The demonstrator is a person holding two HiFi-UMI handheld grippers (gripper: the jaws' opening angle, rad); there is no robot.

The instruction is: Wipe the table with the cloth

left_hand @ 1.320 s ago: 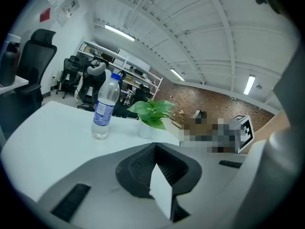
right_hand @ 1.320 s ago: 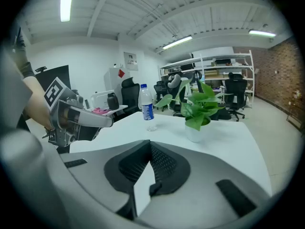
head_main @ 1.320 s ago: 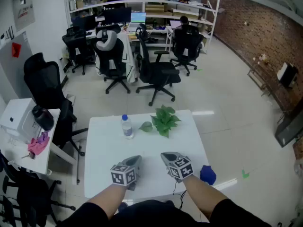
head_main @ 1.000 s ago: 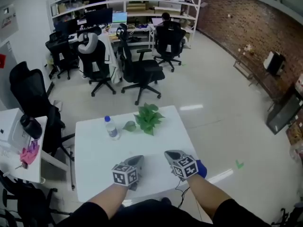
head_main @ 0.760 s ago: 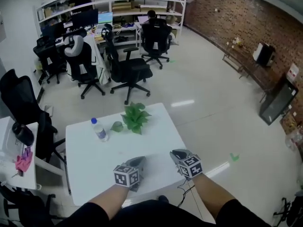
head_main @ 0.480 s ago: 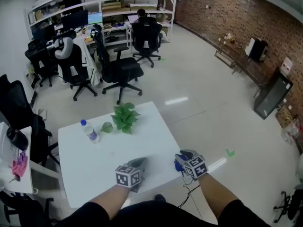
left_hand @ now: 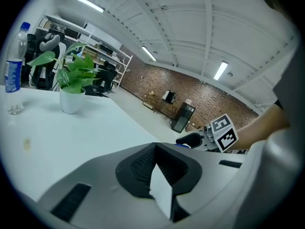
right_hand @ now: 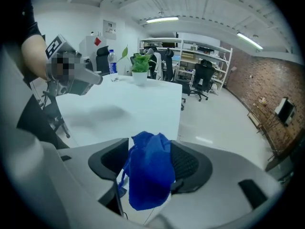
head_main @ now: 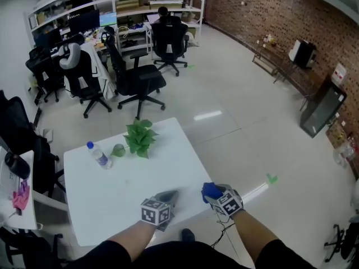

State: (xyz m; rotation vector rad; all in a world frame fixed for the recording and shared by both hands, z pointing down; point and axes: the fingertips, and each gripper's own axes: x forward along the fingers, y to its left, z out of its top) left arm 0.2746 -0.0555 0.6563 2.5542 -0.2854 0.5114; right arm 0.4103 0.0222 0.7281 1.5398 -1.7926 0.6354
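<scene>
A person at a white table (head_main: 106,198) in an open-plan office holds 2 handheld grippers over its near edge. The right gripper (head_main: 217,195) stands at the table's near right corner with its jaws spread wide, having just been opening; a bunched blue cloth (right_hand: 148,173) stands between them, and neither pad visibly presses on it. Whether the cloth rests on the tabletop or overhangs the edge cannot be told. The left gripper (head_main: 167,195) hovers just beside, to the left, its jaws pressed together with nothing between them, pointing across the table. At the far side, well apart from both grippers, a potted plant (head_main: 138,137) in a white pot stands near a water bottle (head_main: 98,155) with a blue cap. Beyond the table are black office chairs (head_main: 137,82), desks with monitors, and a brick wall (head_main: 263,13) at the right.
</scene>
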